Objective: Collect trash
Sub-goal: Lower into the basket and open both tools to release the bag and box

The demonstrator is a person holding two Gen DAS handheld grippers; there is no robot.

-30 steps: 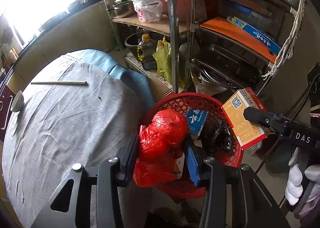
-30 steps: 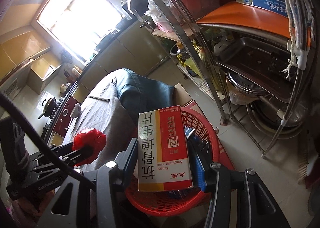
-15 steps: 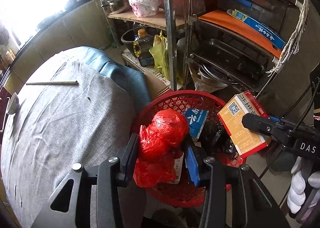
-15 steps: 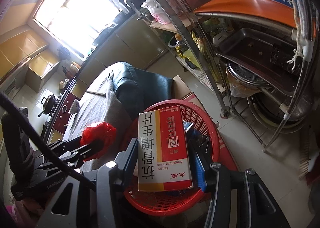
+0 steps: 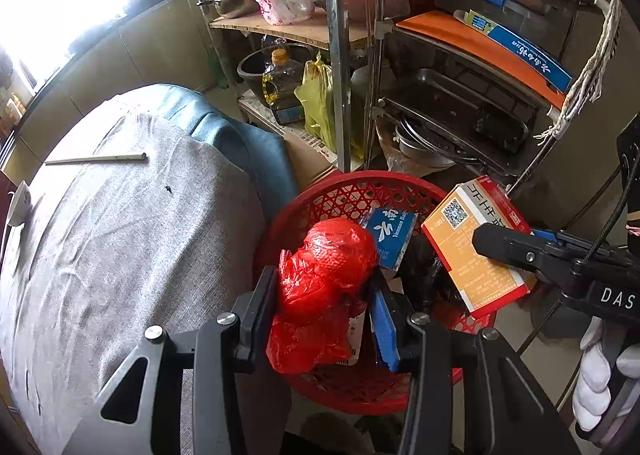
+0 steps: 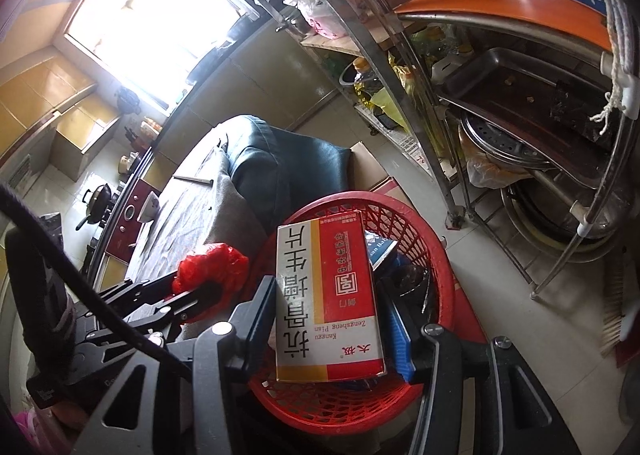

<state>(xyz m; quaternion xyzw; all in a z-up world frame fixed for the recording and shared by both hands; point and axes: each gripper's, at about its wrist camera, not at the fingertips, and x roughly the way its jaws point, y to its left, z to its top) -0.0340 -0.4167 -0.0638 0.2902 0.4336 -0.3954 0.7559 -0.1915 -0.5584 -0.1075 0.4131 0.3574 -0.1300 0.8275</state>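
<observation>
My left gripper (image 5: 324, 295) is shut on a crumpled red plastic bag (image 5: 328, 267) and holds it over the near rim of a red mesh basket (image 5: 340, 191) on the floor. My right gripper (image 6: 326, 303) is shut on a red, white and orange medicine box (image 6: 326, 295) above the same basket (image 6: 424, 223). The box (image 5: 476, 243) and the right gripper's black finger show at the right of the left wrist view. The red bag (image 6: 212, 267) shows at the left of the right wrist view. A blue packet (image 5: 390, 235) and black trash lie in the basket.
A table under a grey cloth (image 5: 112, 239) stands left of the basket, with a thin stick (image 5: 96, 158) on it. A metal shelf rack (image 5: 340, 55) with pans, an oil bottle (image 5: 280, 83) and bags stands behind the basket. A cardboard piece lies on the tiled floor (image 6: 500, 255).
Both grippers have moved closer over the basket with their loads. The red bag and the medicine box stay gripped.
</observation>
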